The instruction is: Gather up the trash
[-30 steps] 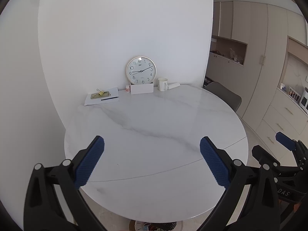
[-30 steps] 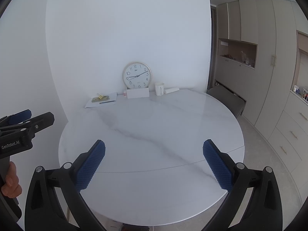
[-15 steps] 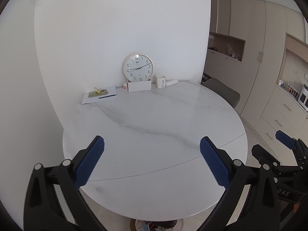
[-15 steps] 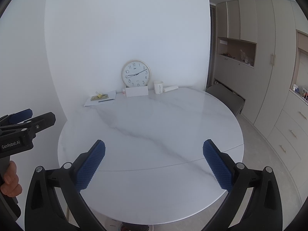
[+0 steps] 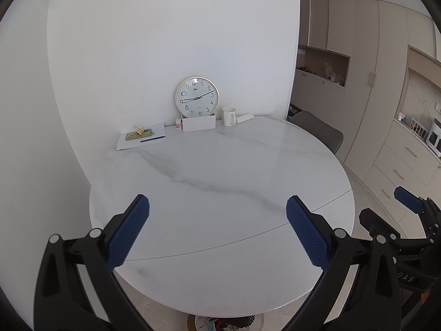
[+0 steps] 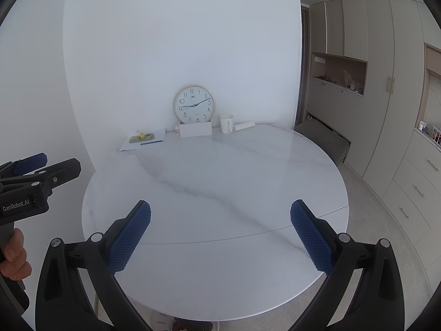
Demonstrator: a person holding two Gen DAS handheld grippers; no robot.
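Marble table (image 5: 220, 171) | left gripper (image 5: 217, 229) and right gripper (image 6: 220, 231) held wide, empty | under-table items (image 5: 220, 324) cut off, unidentifiable

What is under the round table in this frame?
Below the table, a dark mesh bin with scraps inside shows at the bottom edge. The tabletop covers most of it and the table's base.
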